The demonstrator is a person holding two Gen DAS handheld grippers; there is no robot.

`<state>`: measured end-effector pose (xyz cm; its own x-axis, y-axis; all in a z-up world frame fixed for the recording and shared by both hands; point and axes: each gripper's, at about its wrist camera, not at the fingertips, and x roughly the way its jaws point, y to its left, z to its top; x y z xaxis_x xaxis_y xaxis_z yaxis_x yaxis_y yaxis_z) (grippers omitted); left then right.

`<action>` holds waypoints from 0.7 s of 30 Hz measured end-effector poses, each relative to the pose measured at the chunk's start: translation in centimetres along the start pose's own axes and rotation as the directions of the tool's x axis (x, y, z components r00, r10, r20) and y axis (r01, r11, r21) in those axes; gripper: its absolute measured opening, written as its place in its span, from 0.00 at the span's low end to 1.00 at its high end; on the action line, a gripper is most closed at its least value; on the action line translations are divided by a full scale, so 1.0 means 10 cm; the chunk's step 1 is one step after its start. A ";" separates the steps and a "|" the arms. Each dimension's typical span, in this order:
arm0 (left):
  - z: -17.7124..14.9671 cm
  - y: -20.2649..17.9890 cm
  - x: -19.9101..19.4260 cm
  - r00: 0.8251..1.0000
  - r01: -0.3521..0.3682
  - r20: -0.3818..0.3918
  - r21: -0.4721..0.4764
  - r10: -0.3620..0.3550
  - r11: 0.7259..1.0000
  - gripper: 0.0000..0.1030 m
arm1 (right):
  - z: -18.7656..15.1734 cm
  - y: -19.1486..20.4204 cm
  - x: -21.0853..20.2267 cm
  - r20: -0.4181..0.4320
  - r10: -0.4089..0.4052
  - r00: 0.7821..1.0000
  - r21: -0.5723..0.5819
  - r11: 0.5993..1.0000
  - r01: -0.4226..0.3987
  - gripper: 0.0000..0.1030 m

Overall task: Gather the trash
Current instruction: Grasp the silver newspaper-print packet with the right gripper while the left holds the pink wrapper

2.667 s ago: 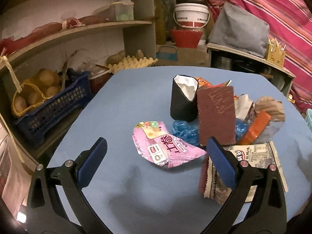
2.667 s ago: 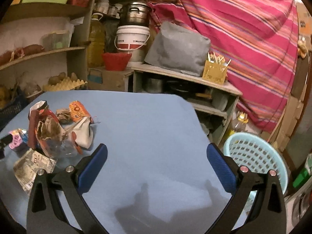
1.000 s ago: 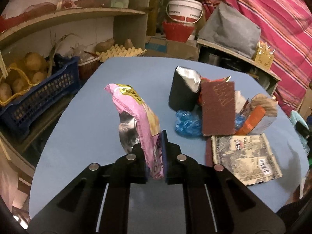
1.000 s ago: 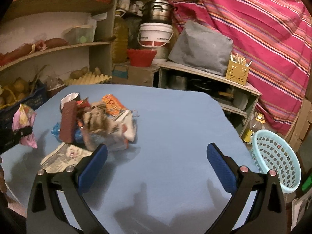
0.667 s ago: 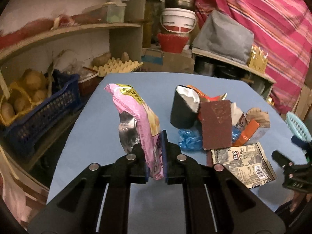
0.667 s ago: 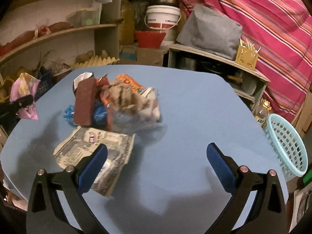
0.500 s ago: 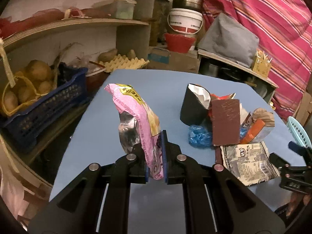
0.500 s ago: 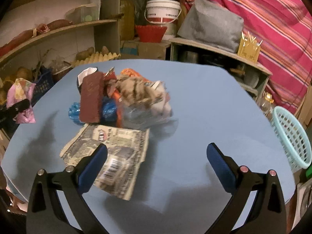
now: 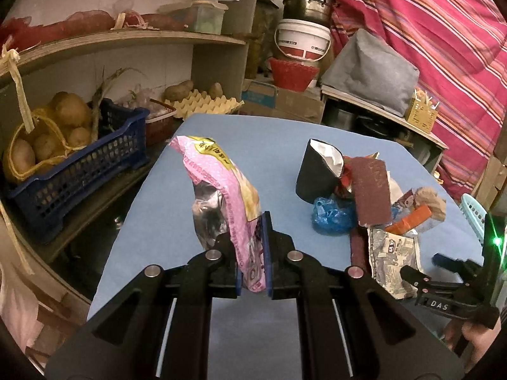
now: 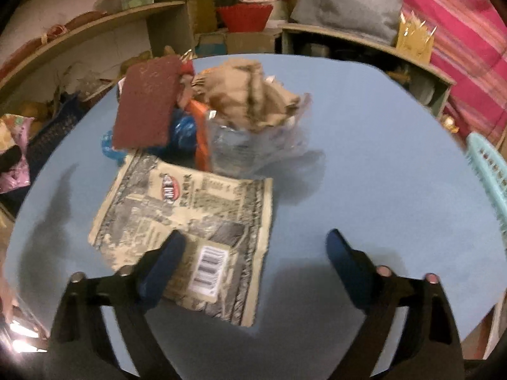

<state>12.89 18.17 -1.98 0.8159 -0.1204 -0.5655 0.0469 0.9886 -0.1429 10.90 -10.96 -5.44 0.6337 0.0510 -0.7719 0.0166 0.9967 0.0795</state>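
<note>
The left tool [image 9: 252,250] is squeezed tight on the bottom of a pink snack bag [image 9: 221,190]. The bag stands up from the tool, w/ shiny foil on its inside, and hangs above the blue tabletop [image 9: 269,139], not touching it.

The right tool [image 10: 253,253] is wide open w/ nothing in it. It hangs just above the near end of a flat printed wrapper [image 10: 190,218] that lies on the tabletop. Its left finger sits over the wrapper's near left part, and its right finger is over bare tabletop, past the wrapper's edge. Can't tell if a finger touches the paper; the pic is a bit blurry.

Past the wrapper, farther from the right tool, is the rest of the trash pile: a dark red rough pad [image 10: 145,107], a brown crumpled paper [image 10: 250,95] on top of a clear crushed plastic piece [image 10: 253,148], something orange and a blue bag [image 9: 331,213]. A black cup-like pack [image 9: 315,174] stands at the far side, seen from the left tool.

A light green basket [image 10: 488,167] is off to the right of the right tool, beside the tabletop.

Step now, I think: one piece is picked up and the second is about to be grabbed. Next, prob. the right tool must go lower, get the wrapper's edge between its fingers and close. Flat paper is hard to pinch, so it may slide. Then both pieces likely go in the basket.
</note>
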 end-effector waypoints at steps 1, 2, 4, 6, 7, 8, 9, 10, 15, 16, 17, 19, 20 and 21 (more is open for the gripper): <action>0.00 0.00 0.00 1.000 0.002 -0.001 -0.001 -0.002 1.000 0.08 | 0.00 -0.01 0.00 0.001 0.006 1.000 0.000 1.000 -0.006 0.79; 0.01 0.00 0.00 1.000 0.002 0.000 -0.001 -0.002 1.000 0.08 | 0.00 0.00 0.00 0.001 0.021 1.000 -0.006 1.000 -0.021 0.76; 0.01 -0.02 0.00 1.000 0.003 0.001 0.003 -0.003 1.000 0.08 | 0.00 0.03 -0.02 0.001 0.057 0.998 -0.017 0.998 -0.057 0.59; 0.01 -0.04 0.01 1.000 0.002 0.000 0.007 -0.002 1.000 0.08 | 0.01 0.04 0.00 -0.004 0.090 0.996 -0.021 0.996 -0.090 0.47; 0.00 -0.05 0.01 1.000 0.001 0.000 0.009 -0.001 1.000 0.08 | 0.02 0.04 0.00 -0.007 0.082 0.997 -0.017 0.996 -0.082 0.37; 0.00 -0.06 0.01 1.000 0.000 0.000 0.010 0.000 1.000 0.08 | 0.02 0.03 0.00 -0.005 0.083 0.997 -0.014 0.996 -0.083 0.36; 0.00 -0.06 0.01 1.000 -0.002 -0.001 0.011 0.002 1.000 0.08 | 0.02 0.00 0.00 -0.003 0.095 0.996 -0.004 0.996 -0.095 0.32; 0.00 -0.05 0.01 1.000 -0.003 0.000 0.012 0.003 1.000 0.08 | 0.02 -0.01 -0.01 -0.001 0.097 0.995 0.001 0.995 -0.097 0.22; 0.00 -0.05 0.02 1.000 -0.008 0.002 0.010 0.008 1.000 0.08 | 0.06 -0.11 -0.01 -0.003 0.114 0.994 -0.003 0.994 -0.114 0.03; 0.00 -0.05 0.02 1.000 -0.009 0.002 0.011 0.009 1.000 0.08 | 0.07 -0.13 -0.01 0.004 0.111 0.994 -0.006 0.994 -0.111 0.03; 0.00 -0.05 0.02 1.000 -0.008 0.002 0.012 0.008 1.000 0.08 | 0.08 -0.14 -0.02 0.010 0.107 0.994 -0.010 0.994 -0.107 0.02; 0.01 -0.05 0.03 1.000 -0.013 0.003 0.016 0.013 1.000 0.08 | 0.12 -0.17 -0.04 0.028 0.099 0.995 -0.019 0.995 -0.098 0.02; 0.01 -0.05 0.03 1.000 -0.014 0.003 0.017 0.014 1.000 0.08 | 0.14 -0.20 -0.06 0.037 0.097 0.995 -0.020 0.995 -0.096 0.02; 0.01 -0.06 0.03 1.000 -0.017 0.003 0.016 0.017 1.000 0.08 | 0.16 -0.23 -0.08 0.047 0.094 0.994 -0.022 0.995 -0.093 0.02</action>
<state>13.18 17.57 -1.96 0.8184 -0.1036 -0.5652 0.0426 0.9918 -0.1201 11.61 -13.41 -3.98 0.6684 0.1419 -0.7301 -0.0599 0.9887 0.1373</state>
